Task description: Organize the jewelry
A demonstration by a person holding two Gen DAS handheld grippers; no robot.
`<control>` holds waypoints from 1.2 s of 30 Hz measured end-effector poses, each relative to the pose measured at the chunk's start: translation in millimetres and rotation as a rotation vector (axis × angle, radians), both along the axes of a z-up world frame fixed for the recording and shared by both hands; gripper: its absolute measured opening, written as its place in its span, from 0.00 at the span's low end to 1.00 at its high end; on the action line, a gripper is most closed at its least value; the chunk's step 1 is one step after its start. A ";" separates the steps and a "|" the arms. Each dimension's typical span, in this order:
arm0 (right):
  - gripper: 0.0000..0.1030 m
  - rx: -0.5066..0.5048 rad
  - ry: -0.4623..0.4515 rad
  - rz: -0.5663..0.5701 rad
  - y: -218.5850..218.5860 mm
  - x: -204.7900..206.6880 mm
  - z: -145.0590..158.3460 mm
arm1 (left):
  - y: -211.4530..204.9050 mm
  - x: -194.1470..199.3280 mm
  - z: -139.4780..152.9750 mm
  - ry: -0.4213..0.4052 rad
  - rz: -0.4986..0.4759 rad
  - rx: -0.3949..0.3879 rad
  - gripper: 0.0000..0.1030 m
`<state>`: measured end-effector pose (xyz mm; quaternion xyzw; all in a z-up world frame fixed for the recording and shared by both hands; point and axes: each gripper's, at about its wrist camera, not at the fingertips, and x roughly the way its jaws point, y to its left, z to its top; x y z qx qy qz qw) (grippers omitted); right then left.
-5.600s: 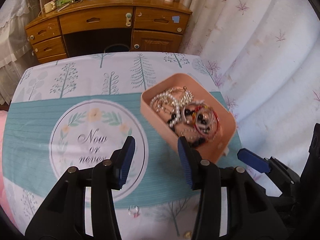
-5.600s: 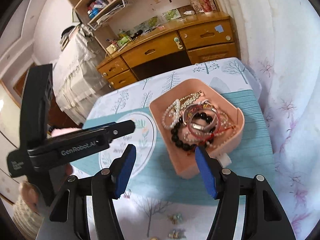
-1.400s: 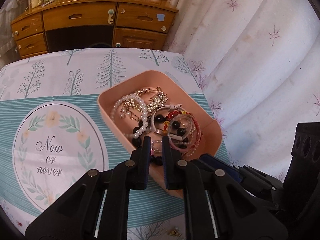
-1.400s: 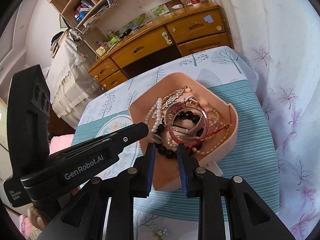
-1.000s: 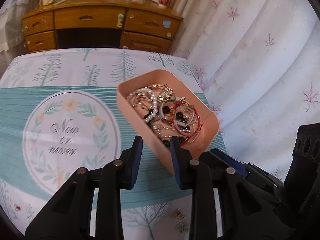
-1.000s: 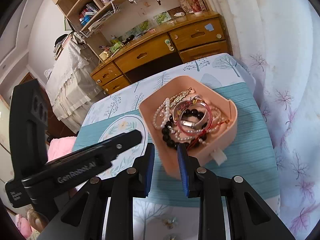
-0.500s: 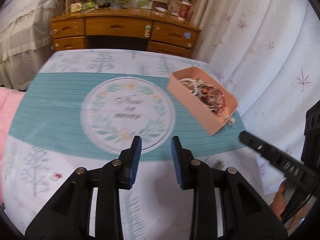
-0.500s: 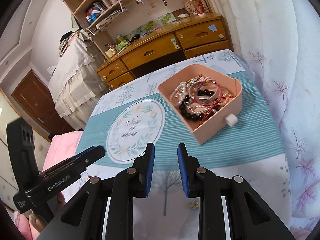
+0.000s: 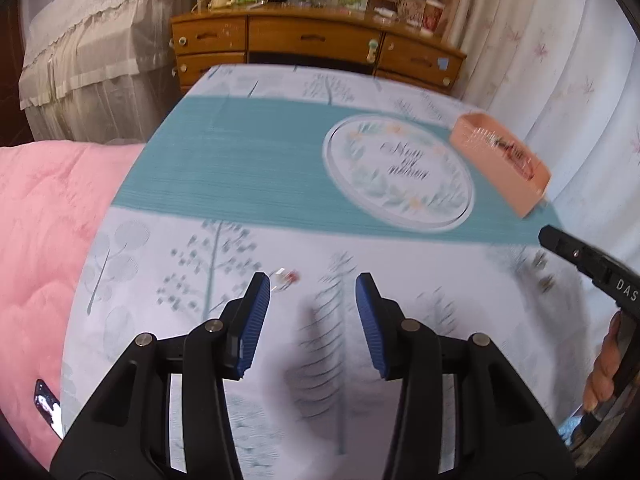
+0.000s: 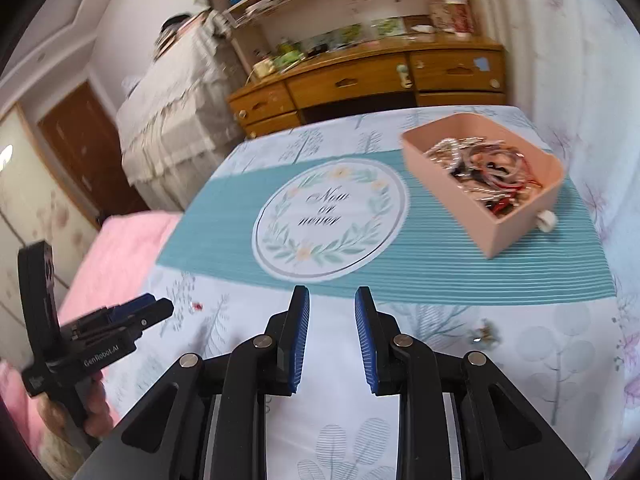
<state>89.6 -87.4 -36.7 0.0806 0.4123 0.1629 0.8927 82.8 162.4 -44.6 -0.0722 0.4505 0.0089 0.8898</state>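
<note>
1. A pink tray point(image 10: 520, 232) is sitting on the teal band of the surface point(image 10: 400, 272), at its far right; it is holding a tangled heap of jewelry point(image 10: 484, 176): pearl strands, dark beads, red bangles.
2. The left tool point(image 9: 312, 300) is hovering with nothing between its jaws, which have just been opening; a small red-stoned piece point(image 9: 286, 278) is lying just beyond its left pad.
3. The right tool point(image 10: 332, 312) is standing slightly parted, gripping nothing; a small trinket point(image 10: 484, 334) is lying to its right.

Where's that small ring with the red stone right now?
The small ring lies on the white tree-print part of the tablecloth, just ahead of the left gripper, nearer the pink bedding than the pink box.
</note>
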 end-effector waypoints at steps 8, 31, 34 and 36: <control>0.23 -0.099 0.020 0.087 46.1 -1.6 -37.6 | 3.5 2.6 -34.7 0.010 -0.002 0.067 0.40; 0.23 -0.071 0.056 0.163 53.0 29.2 -68.4 | -15.3 39.5 -52.3 0.010 0.038 0.099 0.20; 0.23 -0.070 0.052 0.166 52.5 30.3 -68.5 | -15.5 38.8 -52.4 0.006 0.049 0.100 0.17; 0.23 -0.069 0.042 0.169 52.1 29.1 -67.7 | -15.0 38.3 -52.1 0.004 0.055 0.098 0.17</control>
